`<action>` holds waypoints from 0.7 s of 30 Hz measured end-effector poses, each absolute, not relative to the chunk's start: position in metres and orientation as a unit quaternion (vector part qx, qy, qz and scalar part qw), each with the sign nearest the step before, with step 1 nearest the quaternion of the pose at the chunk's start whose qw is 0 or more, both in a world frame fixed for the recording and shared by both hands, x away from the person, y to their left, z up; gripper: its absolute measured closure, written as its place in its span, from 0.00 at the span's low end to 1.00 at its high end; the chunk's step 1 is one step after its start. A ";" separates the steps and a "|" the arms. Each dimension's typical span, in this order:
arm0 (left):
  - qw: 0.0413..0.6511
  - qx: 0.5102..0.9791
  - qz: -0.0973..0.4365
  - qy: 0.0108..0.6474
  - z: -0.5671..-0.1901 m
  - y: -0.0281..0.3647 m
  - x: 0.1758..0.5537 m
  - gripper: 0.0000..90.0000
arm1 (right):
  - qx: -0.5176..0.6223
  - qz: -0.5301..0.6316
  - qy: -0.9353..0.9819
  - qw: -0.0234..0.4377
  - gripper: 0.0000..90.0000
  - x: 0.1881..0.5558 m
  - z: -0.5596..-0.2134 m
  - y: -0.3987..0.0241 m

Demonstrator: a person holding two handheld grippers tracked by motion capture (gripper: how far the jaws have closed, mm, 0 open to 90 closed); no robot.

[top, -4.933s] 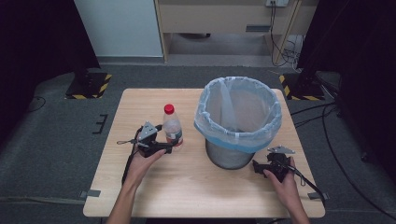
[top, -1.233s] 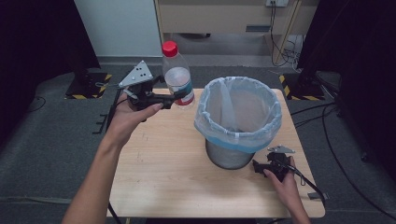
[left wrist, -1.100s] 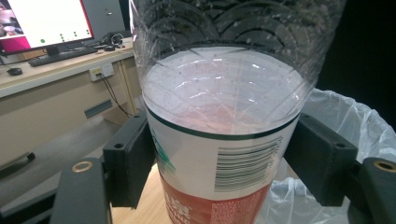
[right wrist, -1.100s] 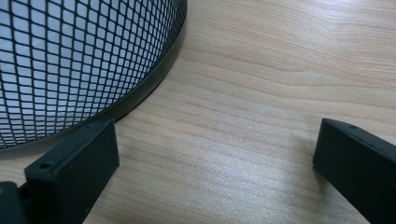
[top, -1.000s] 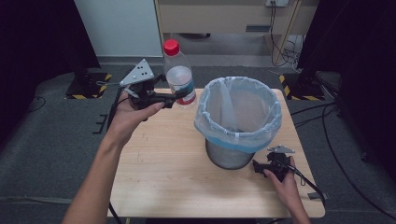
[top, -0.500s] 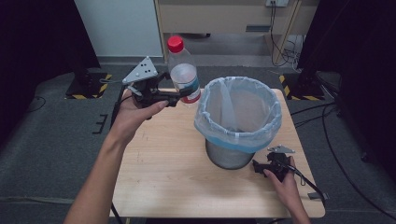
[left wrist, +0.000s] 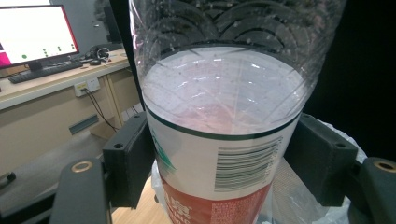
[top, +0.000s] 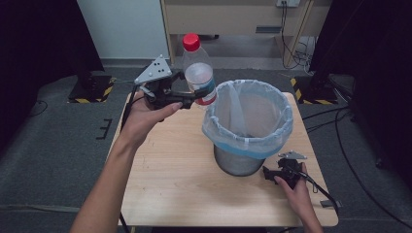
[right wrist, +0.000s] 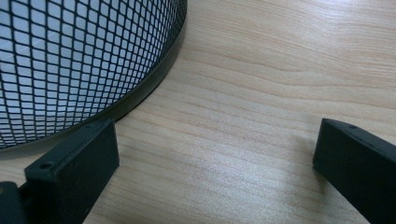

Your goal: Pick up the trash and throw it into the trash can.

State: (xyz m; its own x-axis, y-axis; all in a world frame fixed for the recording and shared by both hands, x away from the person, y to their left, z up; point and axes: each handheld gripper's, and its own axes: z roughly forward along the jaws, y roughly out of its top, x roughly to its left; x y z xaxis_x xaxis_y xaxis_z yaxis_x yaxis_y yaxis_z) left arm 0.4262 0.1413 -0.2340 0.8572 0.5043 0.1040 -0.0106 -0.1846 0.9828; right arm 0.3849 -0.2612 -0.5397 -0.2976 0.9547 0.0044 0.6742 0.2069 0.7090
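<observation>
A clear plastic bottle (top: 198, 73) with a red cap and a red and white label is held up in the air, upright, just left of the bin's rim. My left gripper (top: 194, 95) is shut on it around the label; in the left gripper view both jaws press the bottle (left wrist: 219, 140) from either side. The mesh waste bin (top: 248, 126) with a pale blue liner stands on the right half of the wooden table (top: 165, 179). My right gripper (top: 270, 174) rests on the table right of the bin's base, open, with bare wood between its jaws (right wrist: 215, 163).
The bin's black mesh wall (right wrist: 84, 60) curves close past the right gripper's left jaw. Behind the table are a wooden cabinet (top: 233, 19), cables and dark stands on the grey floor. A desk with a monitor (left wrist: 37, 37) is visible behind the bottle.
The left hand lifted the bottle off the table and has carried it up and to the right, toward the bin's rim. The right gripper has stayed still.
</observation>
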 end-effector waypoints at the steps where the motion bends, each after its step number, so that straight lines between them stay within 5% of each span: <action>1: 0.617 0.741 0.208 0.166 -0.234 0.139 0.426 0.30 | 0.548 0.310 0.743 0.226 0.00 0.385 -0.540 -0.261; 21: 0.616 0.746 0.197 0.157 -0.236 0.119 0.430 0.30 | 0.545 0.311 0.744 0.228 0.00 0.385 -0.540 -0.262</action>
State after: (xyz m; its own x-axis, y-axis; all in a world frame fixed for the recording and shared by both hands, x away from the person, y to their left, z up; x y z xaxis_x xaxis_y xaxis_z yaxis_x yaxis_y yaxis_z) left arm 0.4300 0.1186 -0.2365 0.8733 0.4766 0.1012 -0.0094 -0.1911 0.9815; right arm 0.3852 -0.2616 -0.5399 -0.3011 0.9536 -0.0006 0.6691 0.2118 0.7124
